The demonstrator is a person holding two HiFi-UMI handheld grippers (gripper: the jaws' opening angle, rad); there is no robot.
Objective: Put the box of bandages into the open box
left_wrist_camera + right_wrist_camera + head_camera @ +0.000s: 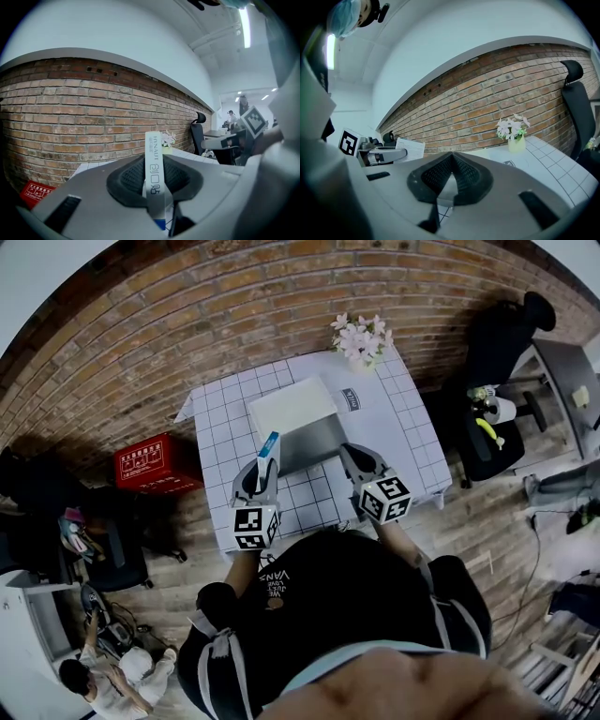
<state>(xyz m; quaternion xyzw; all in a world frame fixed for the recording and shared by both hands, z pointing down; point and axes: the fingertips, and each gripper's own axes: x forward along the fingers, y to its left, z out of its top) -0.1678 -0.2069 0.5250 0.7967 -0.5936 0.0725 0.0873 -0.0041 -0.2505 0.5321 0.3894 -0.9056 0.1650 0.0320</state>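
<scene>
My left tool (257,472) is clamped on the box of bandages (269,445). Both pads press its flat sides, so the jaws sit partway apart w/ the carton filling the gap. It's a thin white & blue carton, standing on edge and sticking out past the tool's tips. In the left gripper view its narrow printed edge faces the cam.

The open box (314,442) lies just ahead & to the right of the left tool. Its white lid is flipped back on the far side and the grey inside is bare. The carton is at the box's near-left corner, not inside. Can't tell how high above the table (403,427) it is.

My right tool (354,458) is closed tip to tip w/ nothing btwn the jaws. It's at the open box's near-right corner, so the box's near edge runs btwn the two tools.

Past the box, ahead & slightly right of the right tool, there's a pot of flowers (361,337) at the table's far edge by the brick wall (187,324). Well left of the left tool, a red crate (157,463) is on the floor.
</scene>
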